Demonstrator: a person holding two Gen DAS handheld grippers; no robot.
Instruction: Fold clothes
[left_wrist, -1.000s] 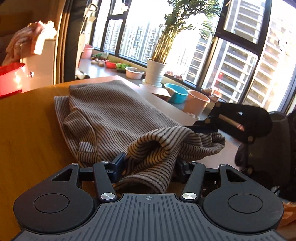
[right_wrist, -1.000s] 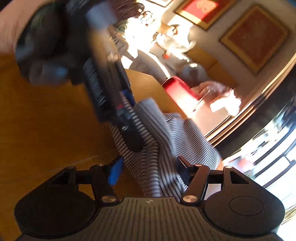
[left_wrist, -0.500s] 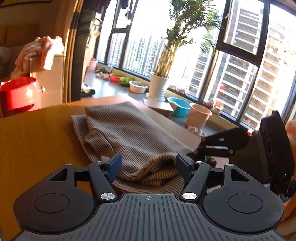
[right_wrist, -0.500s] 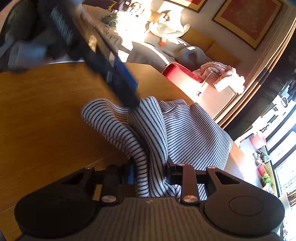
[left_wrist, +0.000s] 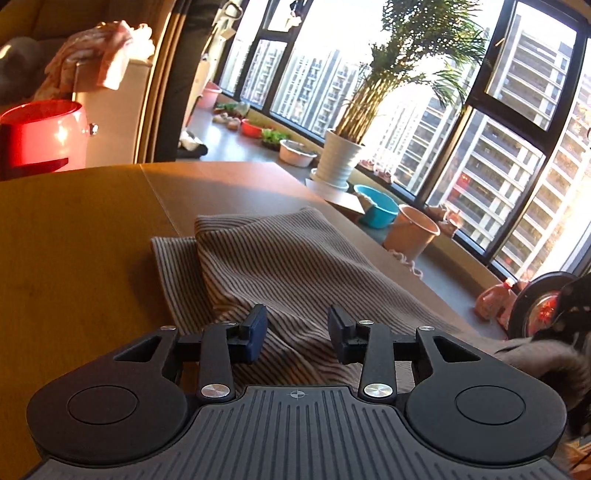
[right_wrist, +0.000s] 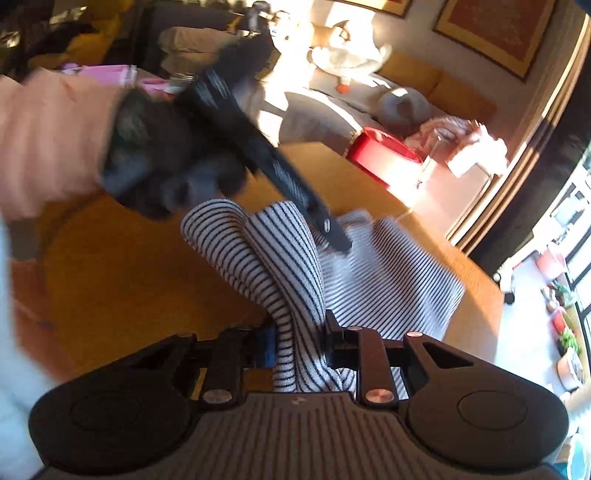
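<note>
- Wooden table (left_wrist: 74, 258) fills mid-frame — tall windows and a potted palm (left_wrist: 343, 155) at upper right of the left wrist view.
- Striped sweater (left_wrist: 288, 266) lies on the table, centre frame, partly folded over itself.
- Left gripper (left_wrist: 297, 328): jaws apart, empty, just above the fabric.
- Right gripper (right_wrist: 299, 338): clamped on a raised fold of the sweater — bottom centre of its view.
- Gloved hand (right_wrist: 162, 162), blurred, upper left there.

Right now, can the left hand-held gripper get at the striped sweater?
Probably yes: the left hand-held gripper is open just above the striped sweater, nothing between. The right hand-held gripper grips another fold.
</note>
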